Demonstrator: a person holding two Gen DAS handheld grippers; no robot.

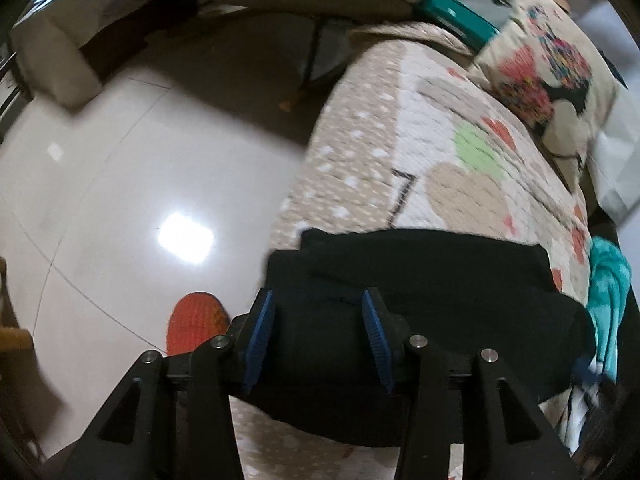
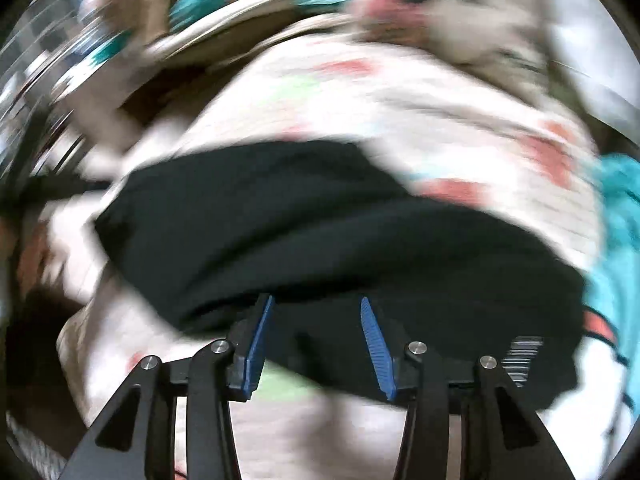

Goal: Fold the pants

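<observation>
The black pants point(image 1: 420, 280) lie folded in a compact bundle on a patterned quilt point(image 1: 420, 140) with hearts and dots. My left gripper point(image 1: 318, 300) is open, its blue pads point(image 1: 260, 332) apart, hovering just above the near left part of the pants. In the right wrist view the pants point(image 2: 320, 232) show as a dark blurred mass on the quilt point(image 2: 360, 104). My right gripper point(image 2: 316, 304) is open over their near edge, holding nothing. That view is heavily motion-blurred.
The quilt's left edge drops to a shiny tiled floor point(image 1: 140, 180). An orange slipper point(image 1: 196, 320) lies on the floor near my left gripper. A patterned cushion point(image 1: 552, 72) sits at the back right. Teal cloth point(image 1: 608, 292) lies at the right of the pants.
</observation>
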